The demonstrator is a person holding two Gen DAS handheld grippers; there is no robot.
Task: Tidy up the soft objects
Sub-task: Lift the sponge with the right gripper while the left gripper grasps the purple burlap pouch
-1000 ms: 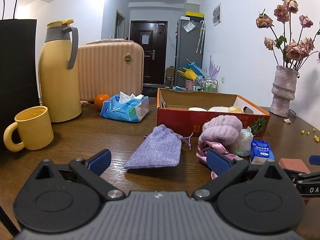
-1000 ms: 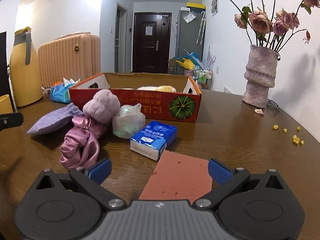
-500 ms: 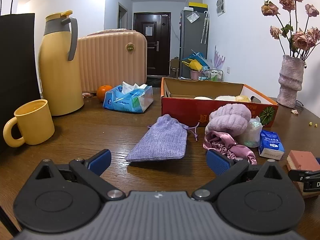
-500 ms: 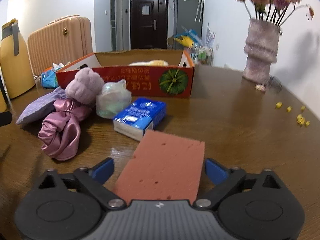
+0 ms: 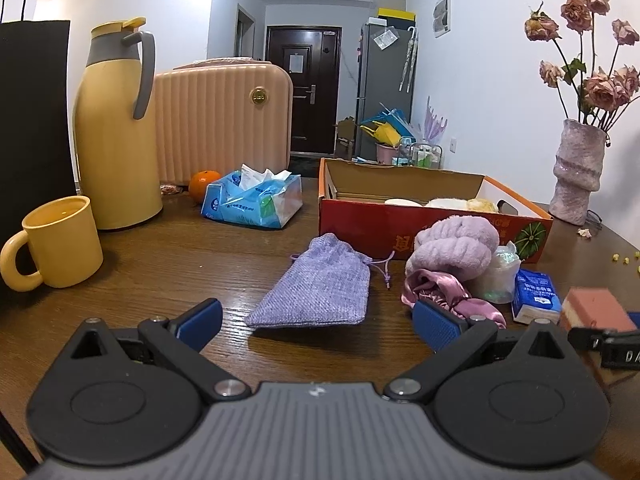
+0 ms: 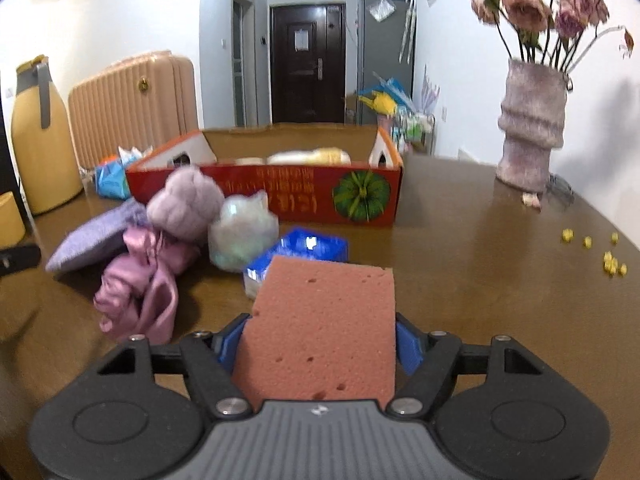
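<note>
right tongs (image 6: 318, 346): closing on the sponge (image 6: 320, 332), lower centre of the right wrist view; both blue pads look pressed to its 2 sides, so it reads as a fresh grasp.
left tongs (image 5: 318, 320): released, spread wide and empty, low in the left wrist view, aimed at the pouch (image 5: 316, 286).
sponge: pink block between the right pads, its far edge overlapping the blue pack (image 6: 298, 254); whether it has left the tabletop (image 6: 480, 260) i cannot tell.
box (image 6: 280, 196): red carton in mid frame, open on top; a few pale, soft-looking items already lie inside, though what they are is unclear.
done: judging by that content, some sorting is finished and the sponge pick is under way.
left to do: probably 5 loose things outside the box, besides the sponge.
pouch: lilac, flat on the tabletop at the centre of the left wrist view, just ahead of the open tongs.
fluffy roll (image 5: 454, 246): lilac, right of centre, against the box front.
satin cloth (image 5: 444, 292): pink, crumpled under and in front of the roll.
clear bag (image 6: 244, 236): touching the roll, just behind the blue pack.
progress guess: early to middle; most loose items remain outside.
</note>
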